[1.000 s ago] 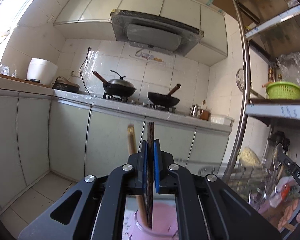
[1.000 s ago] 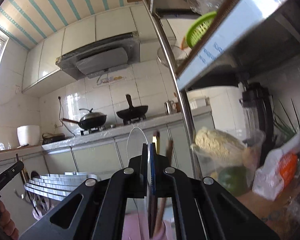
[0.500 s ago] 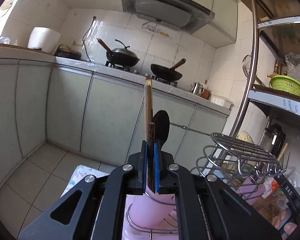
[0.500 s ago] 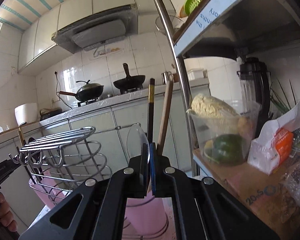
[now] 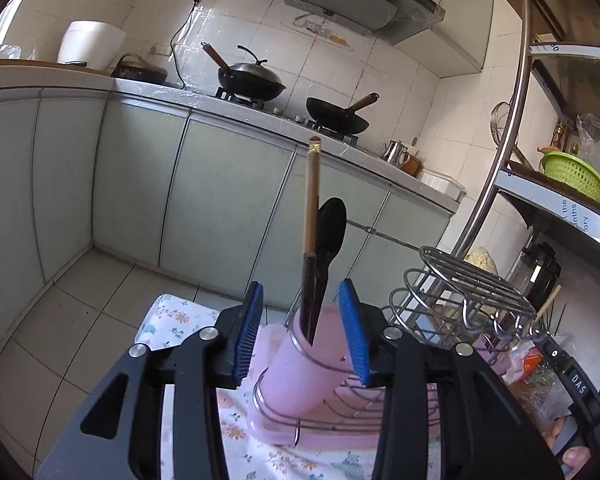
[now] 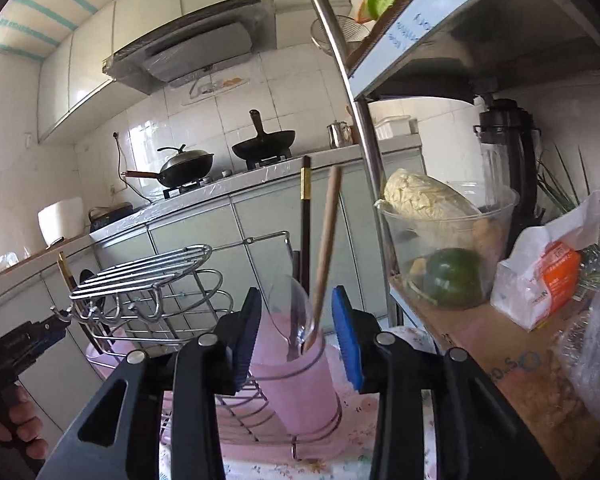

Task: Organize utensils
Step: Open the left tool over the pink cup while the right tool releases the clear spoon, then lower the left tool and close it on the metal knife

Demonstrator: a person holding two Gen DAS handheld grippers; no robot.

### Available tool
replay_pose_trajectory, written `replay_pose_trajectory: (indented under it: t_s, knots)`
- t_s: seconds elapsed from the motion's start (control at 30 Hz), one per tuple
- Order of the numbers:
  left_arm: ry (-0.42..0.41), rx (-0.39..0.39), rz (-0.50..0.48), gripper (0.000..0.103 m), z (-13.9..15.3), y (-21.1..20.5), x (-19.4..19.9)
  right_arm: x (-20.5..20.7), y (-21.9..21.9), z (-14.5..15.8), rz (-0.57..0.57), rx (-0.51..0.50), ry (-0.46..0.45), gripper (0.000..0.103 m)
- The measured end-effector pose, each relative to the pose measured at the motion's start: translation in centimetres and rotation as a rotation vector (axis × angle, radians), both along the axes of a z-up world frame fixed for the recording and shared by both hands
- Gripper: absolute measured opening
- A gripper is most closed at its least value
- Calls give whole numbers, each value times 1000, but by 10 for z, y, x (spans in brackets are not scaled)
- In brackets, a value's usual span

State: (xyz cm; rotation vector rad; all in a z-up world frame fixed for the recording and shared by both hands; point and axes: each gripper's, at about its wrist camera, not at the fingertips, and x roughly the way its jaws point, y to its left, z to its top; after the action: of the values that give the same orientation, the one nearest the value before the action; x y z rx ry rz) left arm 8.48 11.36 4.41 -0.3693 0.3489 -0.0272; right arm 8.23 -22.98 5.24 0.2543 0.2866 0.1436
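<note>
A pink utensil cup point(image 5: 300, 364) stands in a wire rack point(image 5: 452, 280) on a pink tray. It holds a wooden chopstick point(image 5: 311, 196), a dark chopstick and a black spoon point(image 5: 331, 228). My left gripper point(image 5: 304, 332) is open, its blue pads on either side of the cup. In the right wrist view another pink cup point(image 6: 300, 376) holds a dark chopstick with a gold band point(image 6: 305, 200), a wooden chopstick point(image 6: 327, 240) and a clear spoon point(image 6: 296, 312). My right gripper point(image 6: 296, 332) is open, one pad on each side of that cup.
The rack sits on a floral cloth point(image 5: 172, 316). A metal shelf post point(image 6: 364, 120) rises just behind. On the shelf stand a plastic tub of food point(image 6: 444, 248), a blender point(image 6: 508, 148) and bags point(image 6: 540, 276). Counter with woks point(image 5: 252, 76) lies beyond.
Both grippers were shut on utensils standing in the cups; both have opened and drawn back. The chopsticks now stand free in the cups.
</note>
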Motion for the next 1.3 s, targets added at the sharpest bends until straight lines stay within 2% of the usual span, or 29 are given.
replay_pose_trajectory:
  t_s: [0.1,0.27,0.43,0.57,0.63,0.77,0.83,1.07,1.17,1.2,1.23,1.27,1.3]
  knots:
    - [24,22,-5,40,0,0,-12,-9,-6,0,-7,2,53,36]
    - [103,73,-57,40,-10,-8,-32,-23,-7,-18,49,6,215,36]
    - [254,69,-210,40,-33,-27,-50,-29,1,-52,180,64,432,36]
    - [378,77,-342,40,-51,-52,-49,-32,1,-76,221,132,543,34]
    - [452,120,-405,40,-59,-71,-44,-35,0,-82,225,142,573,34]
    - [520,272,-463,40,-67,-110,-42,-42,1,-85,228,120,590,34]
    - [517,324,-485,40,-69,-128,-41,-42,0,-88,231,124,600,34]
    - [570,638,-546,40,-105,-189,-27,-44,-12,-90,225,154,612,34]
    - [602,713,-535,40,-123,-197,-20,-44,-18,-92,217,166,614,34]
    - [605,723,-534,38,-127,-199,-17,-44,-19,-93,216,170,617,34]
    - [604,734,-533,20,-131,-199,-17,-43,-20,-95,217,176,623,34]
    - [607,738,-529,14,-134,-198,-15,-42,-20,-96,217,179,626,34]
    - [607,718,-523,14,-134,-196,-14,-42,-20,-96,218,181,628,34]
